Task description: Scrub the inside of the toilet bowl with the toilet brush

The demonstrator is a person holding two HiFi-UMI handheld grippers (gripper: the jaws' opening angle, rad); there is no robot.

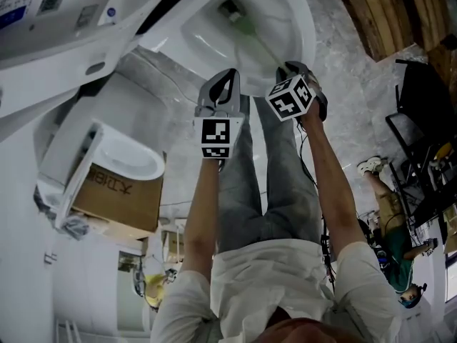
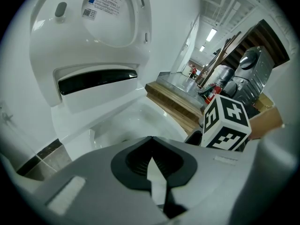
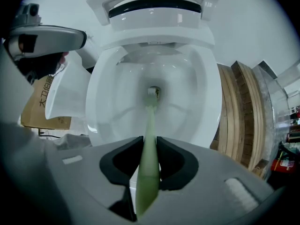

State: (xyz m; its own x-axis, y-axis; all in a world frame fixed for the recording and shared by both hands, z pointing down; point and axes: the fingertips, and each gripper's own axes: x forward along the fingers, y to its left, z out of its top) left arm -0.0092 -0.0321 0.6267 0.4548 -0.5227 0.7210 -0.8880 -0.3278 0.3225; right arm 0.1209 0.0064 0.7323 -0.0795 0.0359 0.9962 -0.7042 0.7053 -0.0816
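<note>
Our right gripper (image 3: 149, 142) pinches the pale green plastic toilet brush (image 3: 149, 121), its head deep in the shiny white toilet bowl (image 3: 201, 102). Our left gripper (image 2: 151, 139), pressed together and empty, hangs just left.

We see dark Chinese characters printed on the cardboard box (image 3: 40, 110) at the left, too skewed to read surely. The sticker (image 2: 105, 3) on the raised toilet lid (image 2: 70, 39) carries print too small for us.

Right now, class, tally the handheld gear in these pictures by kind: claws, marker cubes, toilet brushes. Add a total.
Claws: 2, left claw and right claw
Marker cubes: 2, left cube and right cube
Toilet brushes: 1, the green toilet brush
Total: 5
</note>
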